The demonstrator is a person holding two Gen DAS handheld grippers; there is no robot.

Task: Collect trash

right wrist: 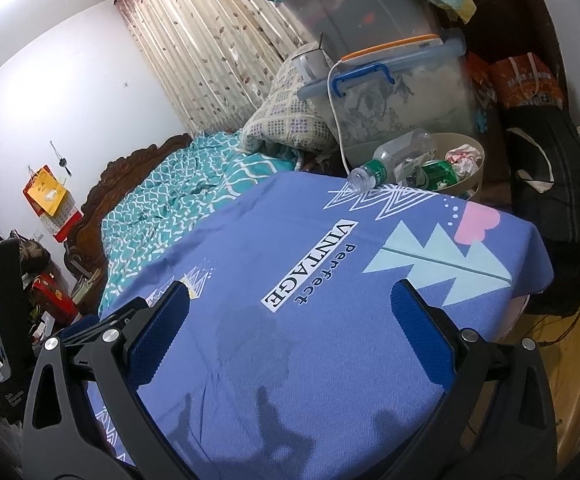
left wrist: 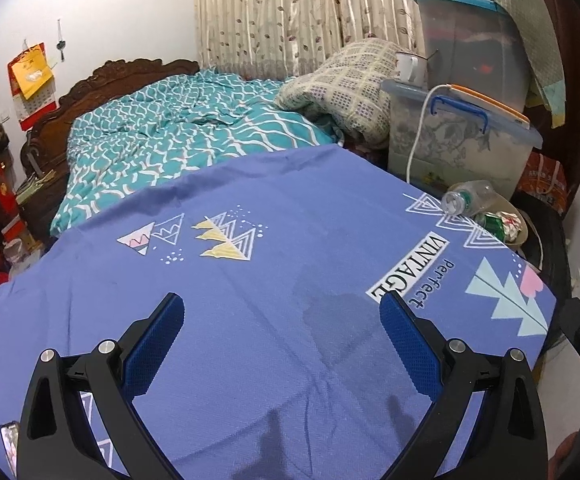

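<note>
A round beige bin point(right wrist: 474, 184) stands at the far right corner of the blue-clothed table point(right wrist: 330, 280). In it lie a clear plastic bottle point(right wrist: 394, 158) with its neck over the rim, a green can point(right wrist: 440, 174) and crumpled paper point(right wrist: 464, 158). The left wrist view shows the same bottle point(left wrist: 470, 196), can point(left wrist: 500, 226) and bin point(left wrist: 524, 236) at the right. My left gripper point(left wrist: 281, 312) is open over the cloth, holding nothing. My right gripper point(right wrist: 290, 300) is open too, low above the "VINTAGE" print, well short of the bin.
Clear storage boxes point(right wrist: 386, 92) with a white cable point(right wrist: 336, 120) stand behind the bin. A bed with a teal cover point(left wrist: 177, 140) and a folded checked quilt point(left wrist: 346, 84) lies beyond the table. A black bag point(right wrist: 558, 208) and orange bags point(right wrist: 526, 76) sit at the right.
</note>
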